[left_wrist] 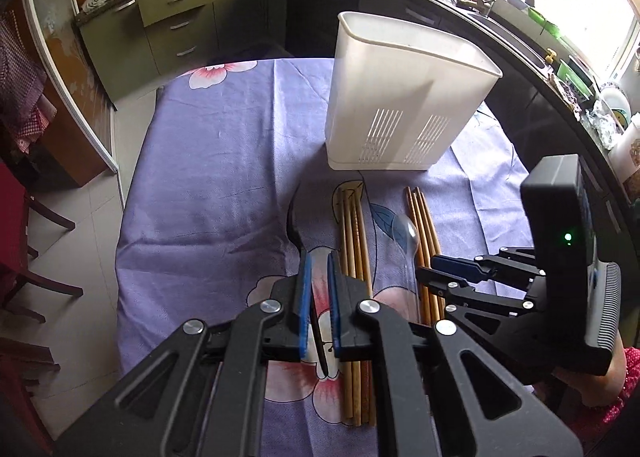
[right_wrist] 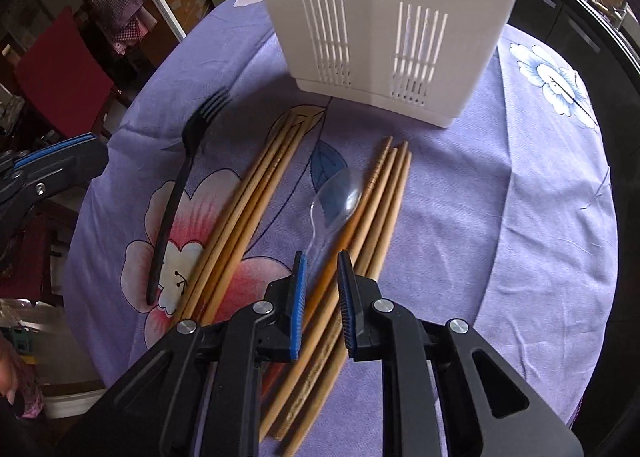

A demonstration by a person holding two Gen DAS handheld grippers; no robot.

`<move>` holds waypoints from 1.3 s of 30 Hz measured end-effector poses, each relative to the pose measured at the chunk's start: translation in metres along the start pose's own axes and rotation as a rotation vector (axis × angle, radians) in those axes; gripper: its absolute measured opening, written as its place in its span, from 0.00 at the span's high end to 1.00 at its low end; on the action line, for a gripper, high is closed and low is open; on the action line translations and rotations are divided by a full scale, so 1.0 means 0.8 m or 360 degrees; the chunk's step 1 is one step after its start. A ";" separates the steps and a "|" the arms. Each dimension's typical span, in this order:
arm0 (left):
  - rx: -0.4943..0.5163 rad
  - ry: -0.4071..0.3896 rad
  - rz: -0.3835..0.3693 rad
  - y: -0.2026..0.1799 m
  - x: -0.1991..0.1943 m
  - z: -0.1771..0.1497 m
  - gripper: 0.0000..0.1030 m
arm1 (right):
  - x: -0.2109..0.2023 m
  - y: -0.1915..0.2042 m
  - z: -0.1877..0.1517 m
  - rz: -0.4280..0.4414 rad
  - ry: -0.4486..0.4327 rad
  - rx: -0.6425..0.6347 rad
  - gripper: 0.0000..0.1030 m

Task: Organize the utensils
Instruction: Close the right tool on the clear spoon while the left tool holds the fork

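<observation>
Between the blue pads of the left tongs [left_wrist: 319, 257] only a slim gap shows. They are drawn almost together and clamp nothing. From the left wrist the black fork [left_wrist: 294, 217] appears through that gap, but the right wrist view shows it lying flat on the bench with the left tongs off to its left and clear of it. The fork's long axis runs away from the person, tines at the far end toward the white utensil holder [right_wrist: 384, 17].

Over on the right, the right tongs [right_wrist: 322, 255] stand narrowly apart and point steeply down. Their pads press on nothing that can be made out. They hover over the near part of the clear plastic spoon [right_wrist: 340, 197], whose handle runs toward the left pad and whose bowl faces the holder. The spoon lies against the right bundle of chopsticks [right_wrist: 384, 193], and one of those sticks shows in the gap between the pads.

A second bundle of chopsticks [right_wrist: 248, 209] lies between fork and spoon. Both bundles run lengthwise toward the holder, slightly fanned. One stick in the right bundle carries faint markings (too small to read).

Everything rests on a lilac floral cloth [right_wrist: 500, 197] covering the bench. The holder stands upright at the far side, its slotted wall facing the tongs.
</observation>
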State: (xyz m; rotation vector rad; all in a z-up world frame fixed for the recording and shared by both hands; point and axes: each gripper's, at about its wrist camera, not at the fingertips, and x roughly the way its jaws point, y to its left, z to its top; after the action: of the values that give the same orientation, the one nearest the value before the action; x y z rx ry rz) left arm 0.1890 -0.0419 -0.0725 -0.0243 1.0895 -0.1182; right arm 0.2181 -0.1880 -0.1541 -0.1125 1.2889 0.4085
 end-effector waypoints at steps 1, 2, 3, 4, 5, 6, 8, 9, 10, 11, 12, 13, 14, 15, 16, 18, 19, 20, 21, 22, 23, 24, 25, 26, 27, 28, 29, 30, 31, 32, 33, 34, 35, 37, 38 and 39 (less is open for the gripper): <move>0.0003 0.0005 -0.0005 0.001 0.002 0.000 0.93 | 0.003 0.003 0.002 -0.0004 0.0011 0.0004 0.84; 0.0004 0.0014 -0.0007 0.004 0.005 -0.001 0.93 | 0.005 0.005 0.004 0.0002 0.0019 0.0007 0.84; 0.0005 0.0028 -0.0009 0.005 0.010 -0.001 0.93 | 0.007 0.009 0.007 -0.0002 0.0030 0.0006 0.84; 0.0002 0.0047 -0.0013 0.007 0.016 -0.001 0.93 | 0.009 0.013 0.010 -0.0014 0.0039 0.0004 0.84; -0.0002 0.0065 -0.0020 0.009 0.021 -0.001 0.93 | 0.011 0.015 0.013 -0.0027 0.0054 0.0007 0.84; -0.0007 0.0079 -0.0028 0.011 0.027 -0.001 0.93 | 0.014 0.017 0.017 -0.0044 0.0074 0.0017 0.84; -0.0010 0.0095 -0.0039 0.014 0.033 -0.004 0.93 | 0.018 0.020 0.022 -0.0082 0.0099 0.0026 0.84; -0.0010 0.0099 -0.0042 0.015 0.035 -0.005 0.93 | 0.021 0.022 0.028 -0.0099 0.0111 0.0026 0.84; -0.0008 0.0103 -0.0043 0.017 0.036 -0.008 0.93 | 0.023 0.023 0.031 -0.0116 0.0125 0.0026 0.84; -0.0006 0.0108 -0.0042 0.018 0.038 -0.008 0.93 | 0.026 0.024 0.033 -0.0136 0.0140 0.0027 0.84; -0.0009 0.0115 -0.0042 0.020 0.039 -0.009 0.93 | 0.032 0.025 0.037 -0.0152 0.0155 0.0029 0.84; -0.0013 0.0120 -0.0043 0.022 0.041 -0.009 0.93 | 0.032 0.026 0.040 -0.0165 0.0156 0.0031 0.84; -0.0017 0.0122 -0.0043 0.023 0.042 -0.009 0.93 | 0.032 0.028 0.041 -0.0176 0.0161 0.0028 0.84; -0.0021 0.0123 -0.0041 0.025 0.043 -0.009 0.93 | 0.033 0.030 0.043 -0.0188 0.0160 0.0024 0.84; -0.0026 0.0122 -0.0038 0.027 0.044 -0.009 0.93 | 0.033 0.032 0.046 -0.0193 0.0155 0.0019 0.83; -0.0034 0.0127 -0.0029 0.030 0.046 -0.009 0.93 | 0.034 0.036 0.048 -0.0190 0.0135 0.0009 0.87; -0.0037 0.0133 -0.0026 0.031 0.047 -0.009 0.93 | 0.035 0.037 0.048 -0.0182 0.0124 0.0014 0.88; -0.0043 0.0143 -0.0024 0.032 0.049 -0.009 0.93 | 0.034 0.035 0.046 -0.0166 0.0111 0.0027 0.88; -0.0049 0.0156 -0.0025 0.032 0.051 -0.009 0.93 | 0.034 0.033 0.044 -0.0147 0.0095 0.0040 0.89; -0.0058 0.0172 -0.0033 0.033 0.055 -0.009 0.93 | 0.029 0.026 0.035 -0.0120 0.0080 0.0060 0.89; -0.0065 0.0189 -0.0043 0.032 0.058 -0.008 0.93 | 0.028 0.022 0.034 -0.0091 0.0075 0.0079 0.90; -0.0065 0.0206 -0.0047 0.030 0.063 -0.008 0.93 | 0.026 0.020 0.035 -0.0063 0.0069 0.0088 0.90; -0.0066 0.0222 -0.0048 0.028 0.068 -0.008 0.92 | 0.022 0.018 0.035 -0.0047 0.0054 0.0091 0.90; -0.0069 0.0239 -0.0048 0.026 0.073 -0.007 0.92 | 0.016 0.017 0.035 -0.0033 0.0031 0.0089 0.90; -0.0071 0.0257 -0.0046 0.024 0.078 -0.006 0.91 | 0.010 0.014 0.033 -0.0018 0.0009 0.0085 0.90; -0.0072 0.0271 -0.0039 0.023 0.084 -0.004 0.89 | 0.004 0.012 0.028 -0.0001 -0.0013 0.0087 0.90; -0.0071 0.0280 -0.0027 0.020 0.089 -0.003 0.88 | -0.003 0.010 0.027 0.0014 -0.0034 0.0093 0.90; -0.0070 0.0291 -0.0014 0.018 0.094 -0.001 0.87 | -0.011 0.004 0.026 0.0022 -0.0051 0.0096 0.90; -0.0066 0.0300 -0.0003 0.015 0.100 0.000 0.86 | -0.016 0.000 0.025 0.0028 -0.0068 0.0098 0.90; -0.0064 0.0310 0.0007 0.013 0.104 0.001 0.85 | -0.021 -0.003 0.024 0.0033 -0.0083 0.0105 0.90; -0.0062 0.0318 0.0018 0.011 0.108 0.001 0.84 | -0.025 -0.006 0.023 0.0035 -0.0097 0.0109 0.90; -0.0059 0.0326 0.0024 0.009 0.112 0.002 0.84 | -0.028 -0.008 0.021 0.0034 -0.0108 0.0109 0.90; -0.0058 0.0336 0.0027 0.007 0.115 0.002 0.84 | -0.031 -0.010 0.020 0.0036 -0.0117 0.0110 0.90; -0.0053 0.0349 0.0034 0.003 0.118 0.002 0.84 | -0.034 -0.010 0.015 0.0049 -0.0128 0.0114 0.90; -0.0051 0.0354 0.0044 0.001 0.120 0.003 0.84 | -0.035 -0.009 0.011 0.0056 -0.0132 0.0115 0.90; -0.0055 0.0363 0.0056 0.001 0.124 0.003 0.84 | -0.036 -0.012 0.009 0.0063 -0.0137 0.0117 0.90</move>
State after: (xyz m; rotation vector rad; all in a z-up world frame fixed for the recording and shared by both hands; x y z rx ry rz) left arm 0.2363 -0.0520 -0.1588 -0.0228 1.3191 -0.0716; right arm 0.2219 -0.2016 -0.1261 -0.0075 1.2210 0.3953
